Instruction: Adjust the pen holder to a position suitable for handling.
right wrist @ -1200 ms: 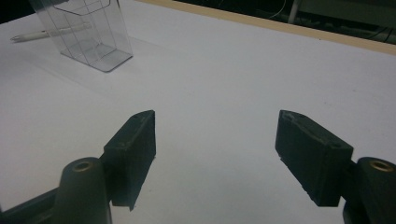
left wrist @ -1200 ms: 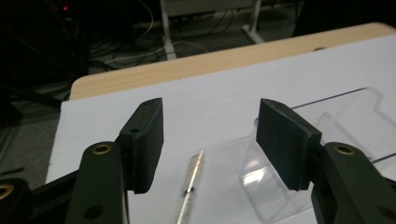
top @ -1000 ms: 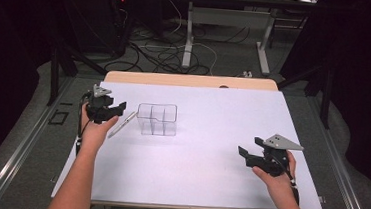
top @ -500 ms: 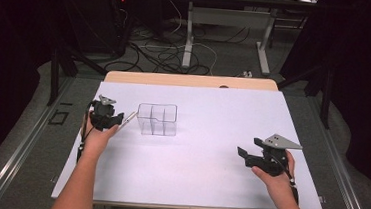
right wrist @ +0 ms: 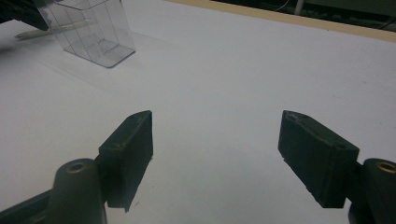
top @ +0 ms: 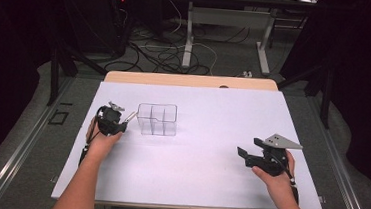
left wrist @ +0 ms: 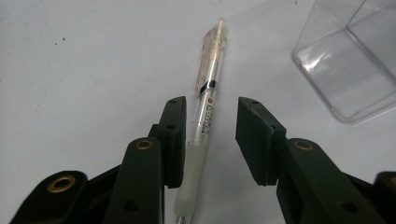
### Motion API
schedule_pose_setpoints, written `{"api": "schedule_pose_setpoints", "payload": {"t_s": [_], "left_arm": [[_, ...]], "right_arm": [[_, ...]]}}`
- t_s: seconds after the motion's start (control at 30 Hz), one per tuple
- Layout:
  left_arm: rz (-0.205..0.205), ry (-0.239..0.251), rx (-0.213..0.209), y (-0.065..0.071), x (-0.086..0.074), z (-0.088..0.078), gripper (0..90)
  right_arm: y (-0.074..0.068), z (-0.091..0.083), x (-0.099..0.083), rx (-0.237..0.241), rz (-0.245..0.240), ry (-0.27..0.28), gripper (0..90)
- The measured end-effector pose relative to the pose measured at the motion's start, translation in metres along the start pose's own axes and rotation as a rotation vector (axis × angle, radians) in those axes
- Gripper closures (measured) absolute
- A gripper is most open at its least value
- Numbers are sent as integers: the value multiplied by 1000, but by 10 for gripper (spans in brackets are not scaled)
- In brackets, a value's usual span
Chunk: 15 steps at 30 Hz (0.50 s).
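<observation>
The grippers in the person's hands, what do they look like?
Both are black, each with two flat, blocky jaws. The left gripper has brass-coloured rings at its joints and small screw holes in its arms. The right gripper carries a grey three-cornered plate on top, dotted with small holes, and a dark cable trails from it along the wrist. The person's forearms are bare, no sleeves.
</observation>
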<state>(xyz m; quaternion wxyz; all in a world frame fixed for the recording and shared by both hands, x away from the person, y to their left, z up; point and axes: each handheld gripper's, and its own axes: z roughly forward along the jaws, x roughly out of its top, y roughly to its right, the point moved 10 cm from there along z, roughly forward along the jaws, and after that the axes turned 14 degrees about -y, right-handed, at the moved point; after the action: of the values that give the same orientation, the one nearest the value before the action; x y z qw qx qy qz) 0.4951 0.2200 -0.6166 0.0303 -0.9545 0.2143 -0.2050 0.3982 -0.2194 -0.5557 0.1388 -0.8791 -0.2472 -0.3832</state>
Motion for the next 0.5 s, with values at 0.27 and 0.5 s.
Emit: {"api": "schedule_pose_setpoints", "payload": {"t_s": [0.27,0.5], "left_arm": [[-7,-33,-3,-2,-6,4,670],[-28,-57,-25,-10,-13,9,751]], "right_arm": [[-3,2,-1,12,7,-6,261],[-3,1,-1,20,16,-3,261]]}}
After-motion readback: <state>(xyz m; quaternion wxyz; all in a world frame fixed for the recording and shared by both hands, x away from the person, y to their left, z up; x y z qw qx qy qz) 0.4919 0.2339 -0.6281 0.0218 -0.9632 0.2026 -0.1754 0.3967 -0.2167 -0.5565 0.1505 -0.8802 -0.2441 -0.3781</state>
